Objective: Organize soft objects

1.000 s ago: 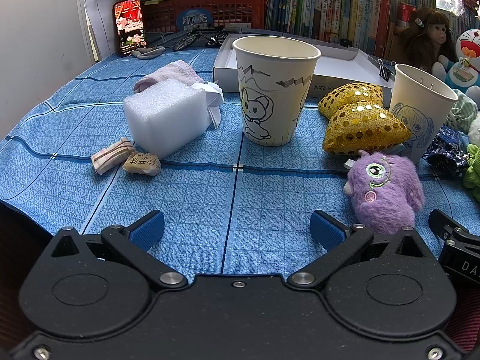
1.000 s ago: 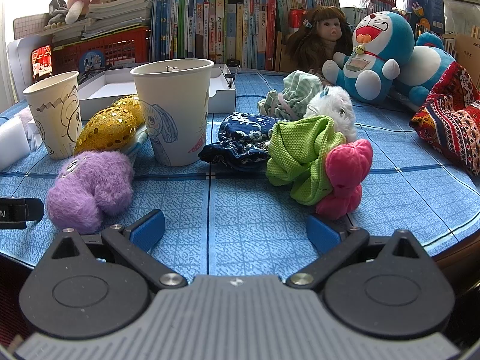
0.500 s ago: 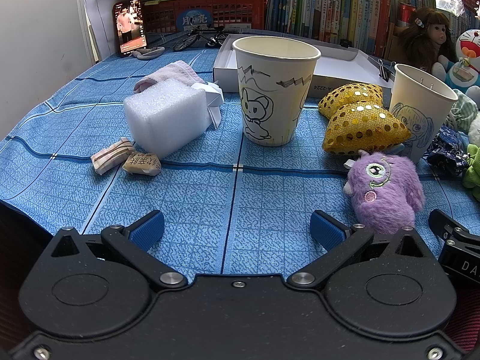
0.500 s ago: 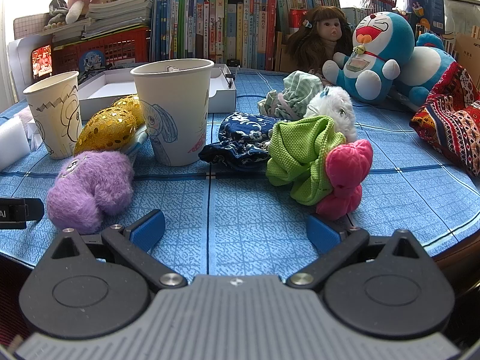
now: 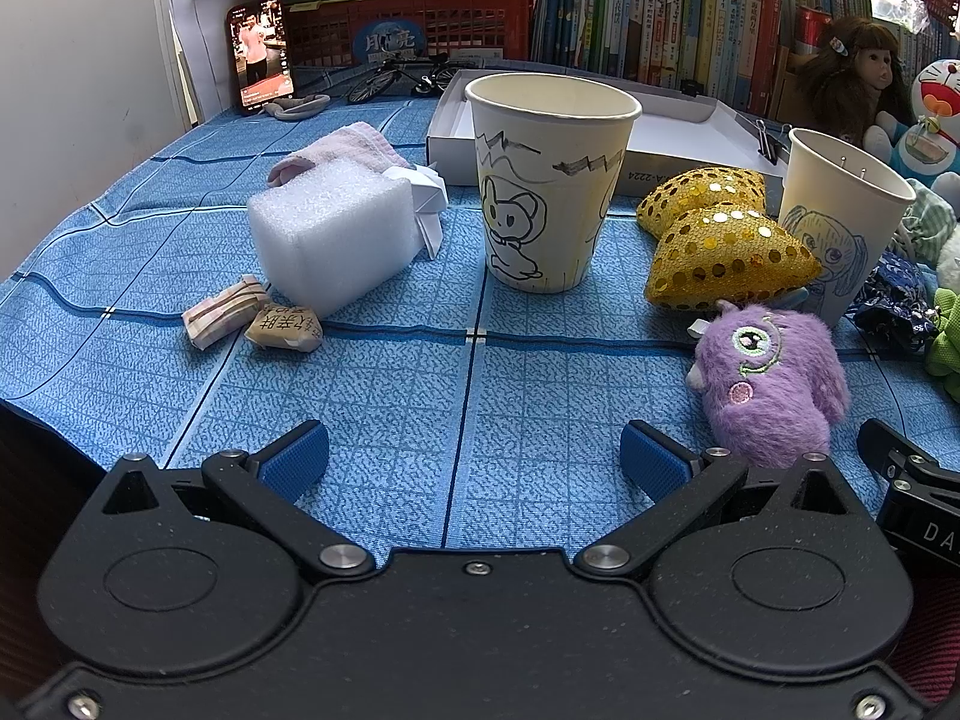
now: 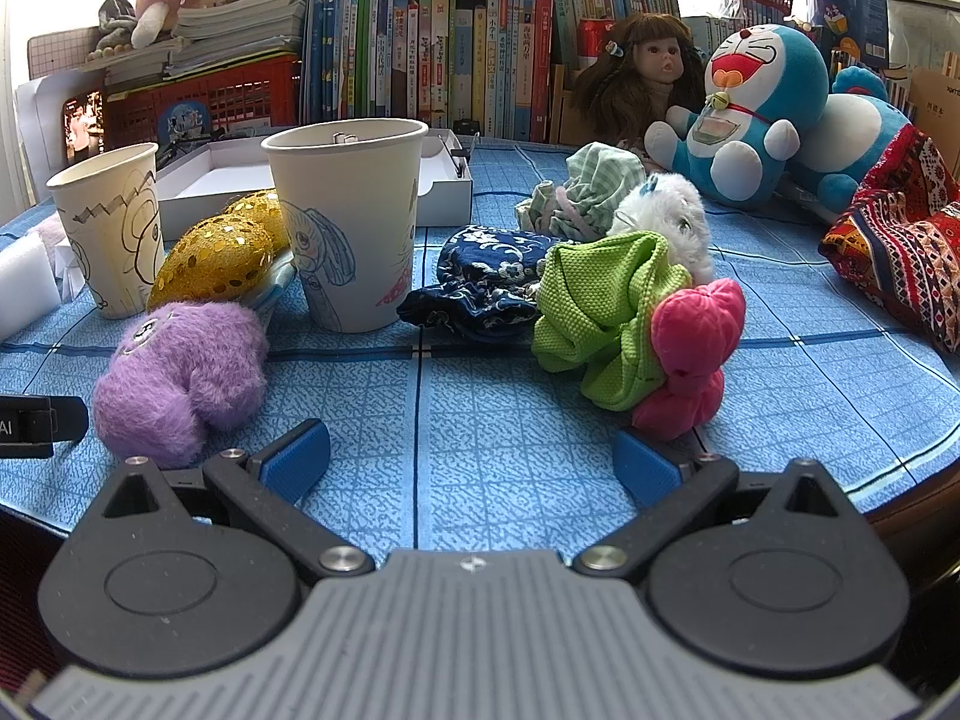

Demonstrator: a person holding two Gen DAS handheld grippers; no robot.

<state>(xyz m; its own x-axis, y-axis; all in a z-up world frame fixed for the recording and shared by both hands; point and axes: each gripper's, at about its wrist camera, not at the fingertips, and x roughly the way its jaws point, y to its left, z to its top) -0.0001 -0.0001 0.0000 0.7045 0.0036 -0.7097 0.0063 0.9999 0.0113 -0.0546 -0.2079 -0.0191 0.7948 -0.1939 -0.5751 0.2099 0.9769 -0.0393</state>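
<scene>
**Both grippers spread wide, nothing held**

Left gripper (image 5: 474,462) agape low above blue cloth (image 5: 372,414); purple plush (image 5: 771,384) just beyond right fingertip. Right gripper (image 6: 471,459) likewise agape, pink plush (image 6: 690,360) and green cloth (image 6: 606,312) touching, near right; paper cup (image 6: 348,222) farther left.

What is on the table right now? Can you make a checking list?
Surface: blue checked tablecloth, flat.
Job's things: purple plush, gold sequin cushions, green cloth, pink plush, navy cloth lie loose; two drawn-on paper cups upright.
Clutter: foam block, wrapped snacks, white box.
Grippers: left gripper and right gripper open, holding nothing.
Cables: nothing seen.
Surroundings: books, doll, Doraemon toy, phone.
</scene>
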